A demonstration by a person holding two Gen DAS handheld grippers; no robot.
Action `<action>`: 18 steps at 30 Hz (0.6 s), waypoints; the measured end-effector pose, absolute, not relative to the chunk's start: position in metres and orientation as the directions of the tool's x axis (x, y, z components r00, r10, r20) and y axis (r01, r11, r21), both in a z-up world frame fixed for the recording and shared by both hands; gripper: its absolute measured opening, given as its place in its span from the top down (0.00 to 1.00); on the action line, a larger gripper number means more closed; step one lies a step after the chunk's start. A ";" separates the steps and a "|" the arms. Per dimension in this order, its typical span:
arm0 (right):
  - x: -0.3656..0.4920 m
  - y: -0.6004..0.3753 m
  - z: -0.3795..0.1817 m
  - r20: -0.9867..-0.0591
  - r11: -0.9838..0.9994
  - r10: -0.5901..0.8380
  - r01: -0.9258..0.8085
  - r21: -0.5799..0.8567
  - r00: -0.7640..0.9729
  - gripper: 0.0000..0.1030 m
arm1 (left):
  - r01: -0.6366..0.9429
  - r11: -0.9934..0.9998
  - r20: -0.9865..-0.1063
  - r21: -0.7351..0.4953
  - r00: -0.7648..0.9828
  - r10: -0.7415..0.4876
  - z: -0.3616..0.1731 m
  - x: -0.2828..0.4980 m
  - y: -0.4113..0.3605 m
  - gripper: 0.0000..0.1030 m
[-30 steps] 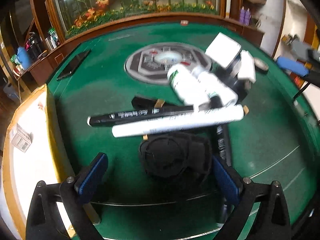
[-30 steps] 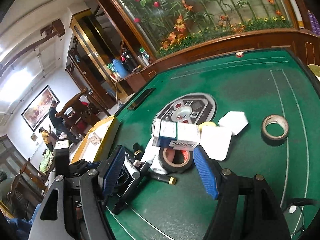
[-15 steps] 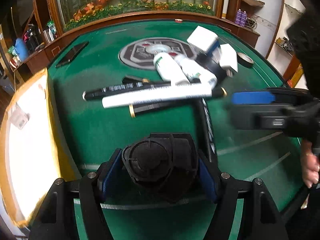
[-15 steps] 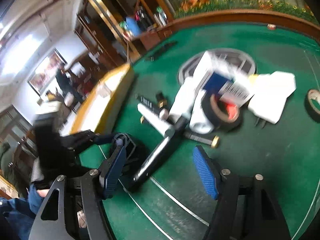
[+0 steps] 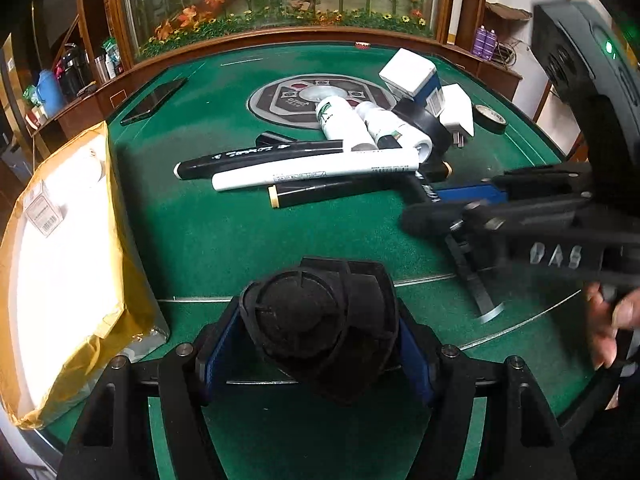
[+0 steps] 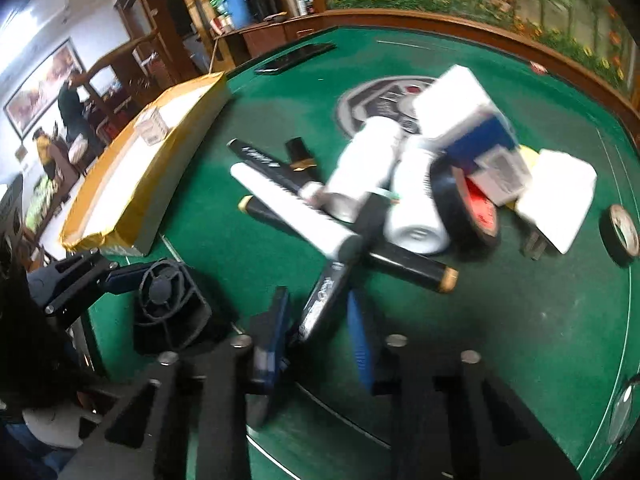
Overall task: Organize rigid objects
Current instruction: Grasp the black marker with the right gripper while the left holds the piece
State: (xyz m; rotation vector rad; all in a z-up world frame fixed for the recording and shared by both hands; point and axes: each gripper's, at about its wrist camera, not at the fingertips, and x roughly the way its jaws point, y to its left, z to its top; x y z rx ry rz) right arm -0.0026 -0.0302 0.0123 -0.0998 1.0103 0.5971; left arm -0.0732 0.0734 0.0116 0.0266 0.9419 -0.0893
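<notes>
Our left gripper (image 5: 316, 336) pinches the small black fan (image 5: 320, 320) at six o'clock on the green table (image 5: 208, 236). Our right gripper (image 6: 320, 316) has just been closing on a black marker (image 6: 326, 300) lying under the pile at twelve o'clock. Pulling it free could drag the white tube (image 6: 296, 208) and topple the bottles (image 6: 368, 168).

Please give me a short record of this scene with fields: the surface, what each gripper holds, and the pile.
surface: green felt table
left gripper: shut on small black fan
right gripper: jaws just closing around black marker
pile: white marker, two white bottles, black tape roll, boxes
left of pile: yellow padded envelope
</notes>
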 end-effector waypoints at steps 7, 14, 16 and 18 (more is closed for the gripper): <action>-0.016 -0.074 0.007 -0.796 0.836 0.470 -0.482 0.262 0.382 0.85 | 0.086 0.996 -0.804 -0.017 0.591 -0.065 0.012 -0.073 0.074 0.28; -0.029 -0.061 0.009 -0.808 0.844 0.385 -0.524 0.113 0.446 0.85 | 0.082 0.997 -0.800 -0.011 0.597 -0.058 0.010 -0.073 0.074 0.28; -0.030 -0.059 0.009 -0.807 0.845 0.373 -0.527 0.092 0.458 0.85 | 0.081 0.997 -0.800 -0.011 0.597 -0.057 0.010 -0.073 0.074 0.28; -0.029 -0.061 0.009 -0.806 0.844 0.381 -0.525 0.104 0.453 0.85 | 0.078 0.997 -0.799 -0.011 0.599 -0.056 0.010 -0.073 0.075 0.29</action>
